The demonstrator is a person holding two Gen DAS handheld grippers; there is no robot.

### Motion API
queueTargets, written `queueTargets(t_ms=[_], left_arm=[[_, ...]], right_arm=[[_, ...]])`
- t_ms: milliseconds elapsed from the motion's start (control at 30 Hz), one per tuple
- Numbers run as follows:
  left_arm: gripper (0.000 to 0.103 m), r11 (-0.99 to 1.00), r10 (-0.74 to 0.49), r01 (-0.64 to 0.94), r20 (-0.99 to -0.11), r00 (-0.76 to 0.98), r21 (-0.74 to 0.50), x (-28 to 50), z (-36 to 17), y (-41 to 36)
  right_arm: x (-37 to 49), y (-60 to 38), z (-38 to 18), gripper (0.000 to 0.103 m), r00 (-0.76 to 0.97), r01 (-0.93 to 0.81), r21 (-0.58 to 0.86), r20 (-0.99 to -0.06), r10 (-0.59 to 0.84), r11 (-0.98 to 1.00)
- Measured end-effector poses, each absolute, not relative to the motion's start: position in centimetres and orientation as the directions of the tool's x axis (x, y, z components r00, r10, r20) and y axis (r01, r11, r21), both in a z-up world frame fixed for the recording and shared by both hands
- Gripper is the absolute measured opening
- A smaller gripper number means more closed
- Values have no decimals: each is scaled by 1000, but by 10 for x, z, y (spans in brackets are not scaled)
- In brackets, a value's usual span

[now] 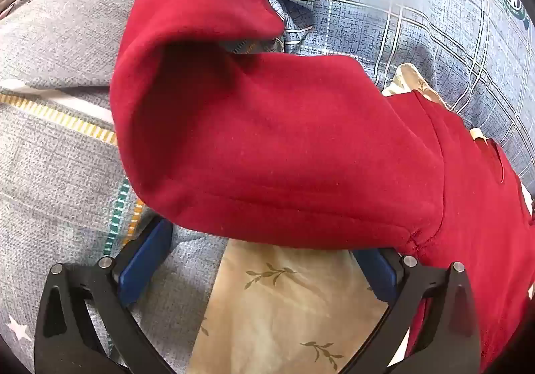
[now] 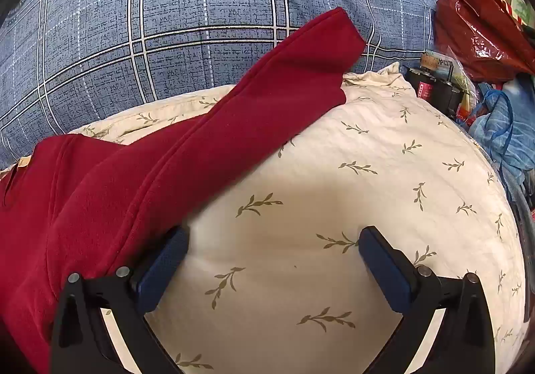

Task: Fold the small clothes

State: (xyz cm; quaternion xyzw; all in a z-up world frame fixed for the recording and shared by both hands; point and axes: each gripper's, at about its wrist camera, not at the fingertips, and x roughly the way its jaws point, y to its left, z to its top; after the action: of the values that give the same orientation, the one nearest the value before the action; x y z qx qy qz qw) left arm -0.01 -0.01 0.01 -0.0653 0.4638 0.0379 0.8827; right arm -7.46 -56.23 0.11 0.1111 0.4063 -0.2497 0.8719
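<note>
A small red fleece garment point(image 1: 274, 153) lies on a cream leaf-print cloth point(image 1: 284, 300). In the left wrist view its sleeve drapes over and hides the fingertips of my left gripper point(image 1: 264, 240), whose blue pads point(image 1: 143, 260) stand wide apart; nothing is pinched between them. In the right wrist view the other red sleeve point(image 2: 254, 106) stretches up and right across the cream cloth point(image 2: 334, 193). My right gripper point(image 2: 272, 247) is open over bare cream cloth, its left pad point(image 2: 164, 263) touching the garment's edge.
A blue plaid bedspread point(image 2: 167, 22) lies behind. A grey quilt with yellow and green stripes point(image 1: 53, 146) is on the left. A red plastic bag point(image 2: 481, 36), a dark jar point(image 2: 431, 86) and blue cloth point(image 2: 508, 129) crowd the right edge.
</note>
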Motion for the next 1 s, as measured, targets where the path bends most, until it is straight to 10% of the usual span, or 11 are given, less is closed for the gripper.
queueTargets(t_ms=[600,1000], left_arm=[[103,1000,5,10,-795,606,14,-57,62,-37],[103,993,-102,109,-738,667,-39,-79,94,-88]], right_arm=[[-71,-560,2,102,534,526,-29,-767,-356,850],[-158,-487,72,103,548,308,107,-832,-85,945]])
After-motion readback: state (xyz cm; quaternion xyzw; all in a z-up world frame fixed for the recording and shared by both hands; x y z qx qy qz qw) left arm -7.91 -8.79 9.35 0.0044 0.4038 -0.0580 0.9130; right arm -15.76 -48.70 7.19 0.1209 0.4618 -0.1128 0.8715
